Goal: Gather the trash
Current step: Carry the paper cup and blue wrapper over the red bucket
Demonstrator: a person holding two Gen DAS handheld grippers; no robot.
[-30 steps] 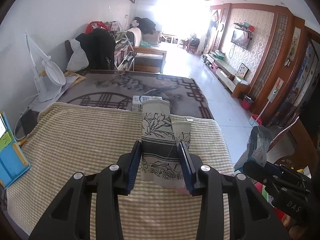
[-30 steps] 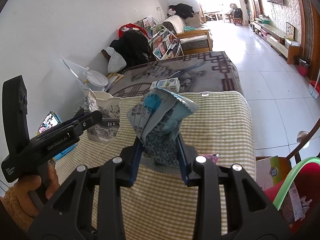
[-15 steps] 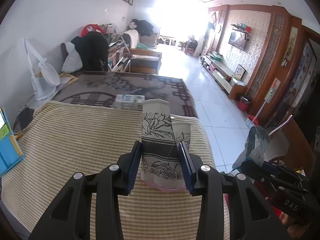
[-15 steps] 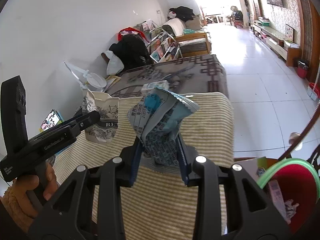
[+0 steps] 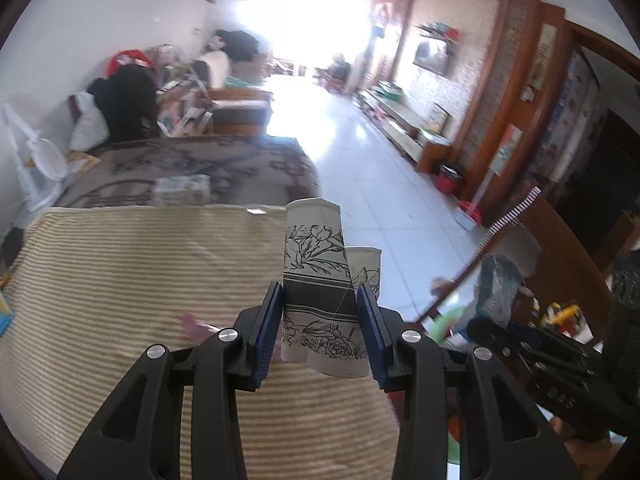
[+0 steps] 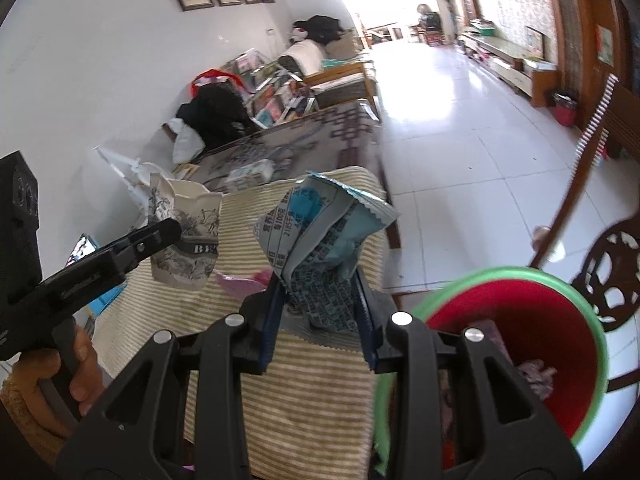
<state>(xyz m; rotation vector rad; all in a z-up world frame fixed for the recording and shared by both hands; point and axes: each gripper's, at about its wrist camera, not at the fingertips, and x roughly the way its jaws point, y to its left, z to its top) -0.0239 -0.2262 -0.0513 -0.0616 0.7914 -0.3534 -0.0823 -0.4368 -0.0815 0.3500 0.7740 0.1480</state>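
L gripper (image 5: 320,330) pinching crushed paper cups (image 5: 318,280), held over the striped table's (image 5: 120,280) right edge. R gripper (image 6: 320,316) clamped on blue wrapper (image 6: 320,248), just left of red bin (image 6: 520,340). Bin sits low, beside table. Advice: get each load fully over rim before letting go; wrapper first, it's nearer. Pink scrap (image 6: 240,280) left on cloth.
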